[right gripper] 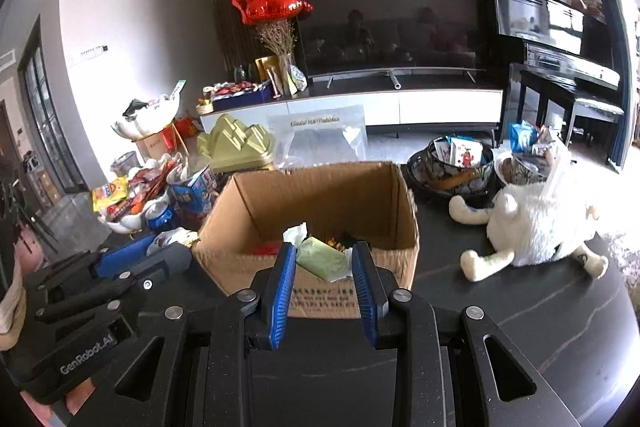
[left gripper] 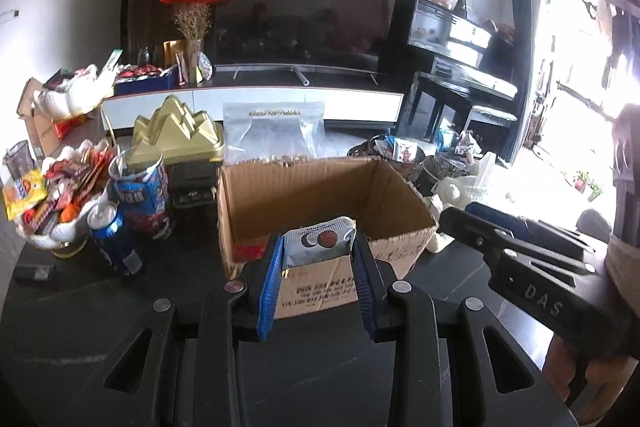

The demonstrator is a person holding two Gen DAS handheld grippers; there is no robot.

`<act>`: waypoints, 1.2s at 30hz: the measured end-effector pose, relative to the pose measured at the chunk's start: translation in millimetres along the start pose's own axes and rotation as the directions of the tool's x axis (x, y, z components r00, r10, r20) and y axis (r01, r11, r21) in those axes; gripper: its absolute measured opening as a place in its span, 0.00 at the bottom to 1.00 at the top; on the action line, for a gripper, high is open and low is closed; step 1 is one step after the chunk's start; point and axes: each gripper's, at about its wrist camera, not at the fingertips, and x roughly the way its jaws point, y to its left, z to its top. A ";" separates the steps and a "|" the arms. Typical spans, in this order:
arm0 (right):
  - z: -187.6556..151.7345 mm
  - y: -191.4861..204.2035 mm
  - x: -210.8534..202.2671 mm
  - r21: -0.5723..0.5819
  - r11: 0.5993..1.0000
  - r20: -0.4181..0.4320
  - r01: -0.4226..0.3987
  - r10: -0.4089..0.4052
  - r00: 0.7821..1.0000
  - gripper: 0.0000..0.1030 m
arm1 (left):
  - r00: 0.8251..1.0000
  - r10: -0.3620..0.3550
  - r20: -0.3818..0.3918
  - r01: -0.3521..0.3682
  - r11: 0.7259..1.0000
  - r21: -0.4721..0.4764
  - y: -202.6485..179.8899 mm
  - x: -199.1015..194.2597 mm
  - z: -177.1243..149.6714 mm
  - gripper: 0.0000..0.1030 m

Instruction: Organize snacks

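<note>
An open cardboard box (left gripper: pixel 308 183) stands on the dark table; it also shows in the right wrist view (right gripper: pixel 320 187), with a few snacks on its floor. My left gripper (left gripper: pixel 318 251) is shut on a grey cookie packet (left gripper: pixel 320 241) and holds it at the box's near rim. My right gripper (right gripper: pixel 322 257) is shut on a pale green snack packet (right gripper: pixel 322 259), also at the near rim. Each gripper shows beside the other: the right one (left gripper: pixel 520 247) and the left one (right gripper: pixel 120 267).
Left of the box are a white bowl heaped with snacks (left gripper: pixel 52 195), a blue can (left gripper: pixel 114 235) and a blue snack tub (left gripper: pixel 140 183). Patterned bowls with snacks (right gripper: pixel 460 163) and a white plush toy (right gripper: pixel 540 223) lie to the right. A gold tin (left gripper: pixel 178 135) and clear bag (left gripper: pixel 274 131) stand behind.
</note>
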 end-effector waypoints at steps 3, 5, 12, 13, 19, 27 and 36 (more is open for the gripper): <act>14.8 0.3 7.2 -0.008 1.000 -0.023 0.010 -0.010 1.000 0.29 | 1.000 -0.016 -0.025 0.016 1.000 0.000 0.8 8.0 14.8 0.32; 22.5 1.2 11.1 -0.018 1.000 -0.034 0.014 -0.014 0.999 0.29 | 0.999 -0.021 -0.044 0.021 1.000 0.002 0.6 14.1 22.7 0.32; 51.9 2.1 32.6 -0.068 0.998 -0.097 0.003 -0.010 0.995 0.30 | 0.991 -0.040 -0.128 0.041 0.999 0.004 4.0 41.8 53.0 0.32; 54.9 2.5 36.9 -0.070 0.998 -0.107 -0.001 -0.007 0.994 0.30 | 0.990 -0.039 -0.135 0.039 0.999 0.000 5.2 44.7 54.5 0.32; 63.9 0.9 67.6 -0.067 0.997 -0.195 -0.024 0.011 0.981 0.30 | 0.971 -0.013 -0.238 0.015 1.000 0.009 12.2 79.9 62.6 0.33; 65.0 -4.8 111.1 -0.095 0.995 -0.290 0.035 -0.061 0.955 0.32 | 0.945 0.049 -0.322 -0.043 0.999 0.026 24.5 121.1 60.7 0.40; 46.6 -15.4 123.9 -0.078 0.993 -0.343 0.083 -0.105 0.934 0.59 | 0.936 0.168 -0.310 -0.158 0.986 0.055 31.1 113.1 49.4 0.63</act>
